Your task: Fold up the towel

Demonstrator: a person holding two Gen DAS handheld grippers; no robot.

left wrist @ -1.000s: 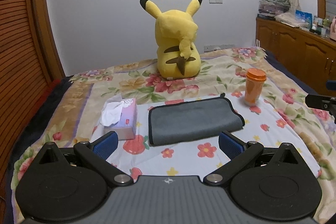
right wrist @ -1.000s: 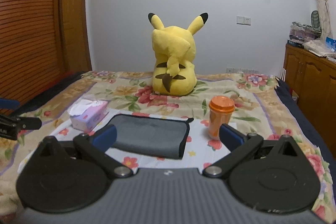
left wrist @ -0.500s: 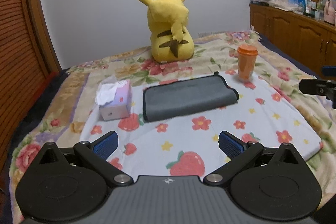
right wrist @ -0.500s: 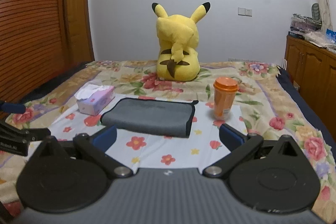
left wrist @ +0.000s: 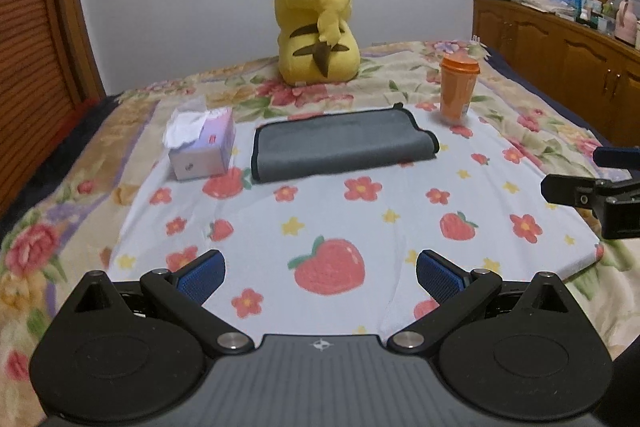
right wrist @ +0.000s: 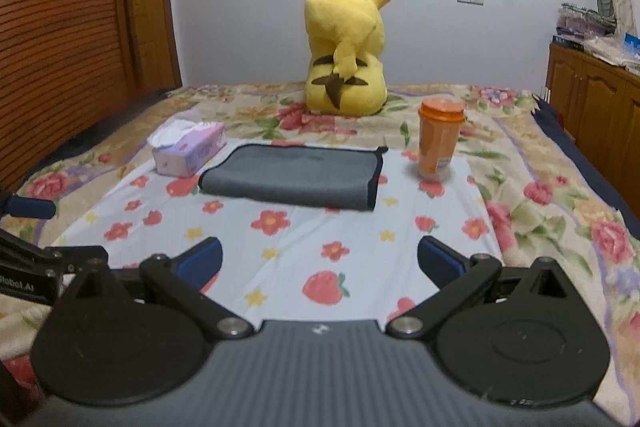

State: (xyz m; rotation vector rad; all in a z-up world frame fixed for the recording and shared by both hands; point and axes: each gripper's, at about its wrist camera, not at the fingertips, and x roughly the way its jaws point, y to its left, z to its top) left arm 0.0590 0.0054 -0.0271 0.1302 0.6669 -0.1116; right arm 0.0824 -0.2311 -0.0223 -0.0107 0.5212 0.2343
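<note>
Towel (left wrist: 340, 143) already lay folded mid-bed, so folding looked about done. Left gripper (left wrist: 320, 277) and right gripper (right wrist: 319, 261) hung released, both empty; maybe one more fold next.

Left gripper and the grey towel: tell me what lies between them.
Only bare strawberry-print sheet lies between the open left gripper and the folded grey towel, as the left wrist view shows.

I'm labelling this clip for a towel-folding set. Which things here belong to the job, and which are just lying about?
Belongs to the job:
- grey towel, lying folded on the strawberry-print sheet
- left gripper, open
- right gripper, open

Just lying about:
- Pikachu plush
- orange lidded cup
- tissue box
- floral bedspread
- wooden cabinet
</note>
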